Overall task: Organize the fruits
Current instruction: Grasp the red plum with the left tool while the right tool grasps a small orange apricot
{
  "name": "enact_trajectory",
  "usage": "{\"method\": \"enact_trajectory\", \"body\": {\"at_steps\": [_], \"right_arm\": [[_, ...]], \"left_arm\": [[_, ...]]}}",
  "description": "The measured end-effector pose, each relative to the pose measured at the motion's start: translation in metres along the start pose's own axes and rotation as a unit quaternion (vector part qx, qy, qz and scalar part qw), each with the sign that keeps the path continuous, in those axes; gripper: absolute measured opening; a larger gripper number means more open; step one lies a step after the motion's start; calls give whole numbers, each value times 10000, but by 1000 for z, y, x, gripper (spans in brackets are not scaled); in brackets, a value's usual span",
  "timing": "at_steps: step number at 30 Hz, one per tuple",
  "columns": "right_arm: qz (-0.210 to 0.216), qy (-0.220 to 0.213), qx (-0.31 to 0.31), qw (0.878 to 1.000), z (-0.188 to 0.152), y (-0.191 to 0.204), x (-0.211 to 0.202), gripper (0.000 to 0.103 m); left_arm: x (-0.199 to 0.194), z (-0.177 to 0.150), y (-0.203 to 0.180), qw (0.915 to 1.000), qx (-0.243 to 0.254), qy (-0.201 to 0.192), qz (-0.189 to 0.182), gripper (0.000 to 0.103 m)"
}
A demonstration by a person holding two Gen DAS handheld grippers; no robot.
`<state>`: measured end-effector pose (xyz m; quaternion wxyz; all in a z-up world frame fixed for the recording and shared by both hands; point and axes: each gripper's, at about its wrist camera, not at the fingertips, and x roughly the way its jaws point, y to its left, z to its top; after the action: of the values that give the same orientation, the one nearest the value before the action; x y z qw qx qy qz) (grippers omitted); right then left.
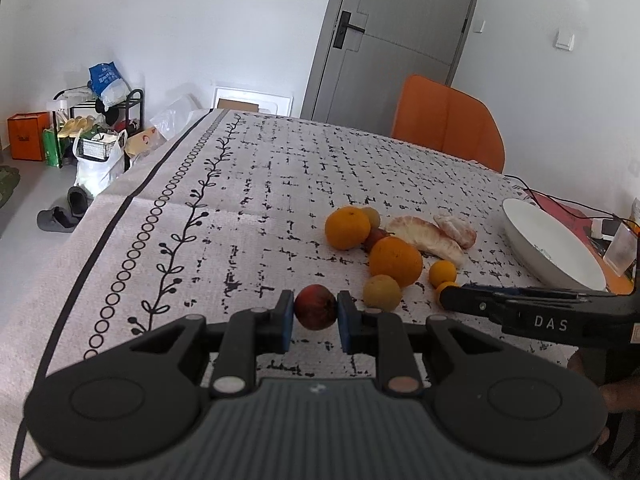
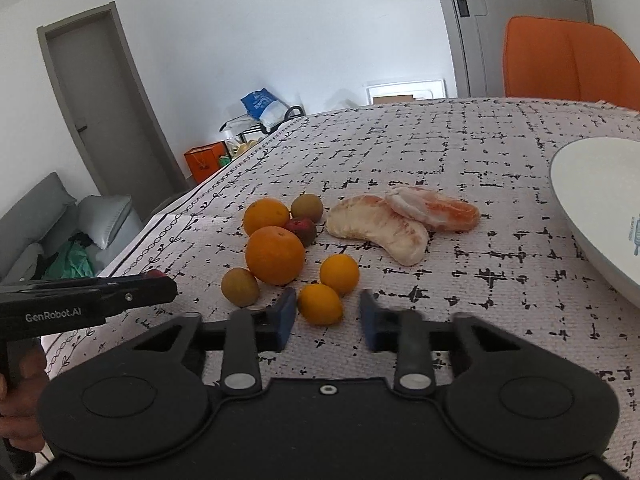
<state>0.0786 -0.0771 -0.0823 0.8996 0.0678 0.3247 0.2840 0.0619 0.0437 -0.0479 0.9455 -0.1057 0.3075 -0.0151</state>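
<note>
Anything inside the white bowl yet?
No fruit shows inside the white bowl, only a small bluish mark on its wall. Its right part runs out of frame, so that stays unseen.

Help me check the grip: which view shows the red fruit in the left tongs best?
The left wrist view: the red fruit sits mid-frame, pinched between the left tongs. The right wrist view shows only a red sliver behind their tip.

White walls surround me; a grey door (image 1: 384, 36) stands behind an orange chair (image 1: 448, 120); a cluttered rack (image 1: 100, 120) sits on the grey floor; a grey sofa (image 2: 36, 224) lies nearby.
</note>
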Motion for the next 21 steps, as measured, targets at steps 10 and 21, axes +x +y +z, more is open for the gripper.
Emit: {"method": "enact_trajectory", "body": {"at_steps": [10, 21], "right_arm": [[59, -135, 49, 9999, -6, -9, -24, 22], [-303, -526, 328, 9976, -4, -35, -63, 22]], "left_arm": [[0, 6, -17, 9998, 169, -59, -120, 21], [11, 12, -50, 9979, 444, -80, -464, 21]]}}
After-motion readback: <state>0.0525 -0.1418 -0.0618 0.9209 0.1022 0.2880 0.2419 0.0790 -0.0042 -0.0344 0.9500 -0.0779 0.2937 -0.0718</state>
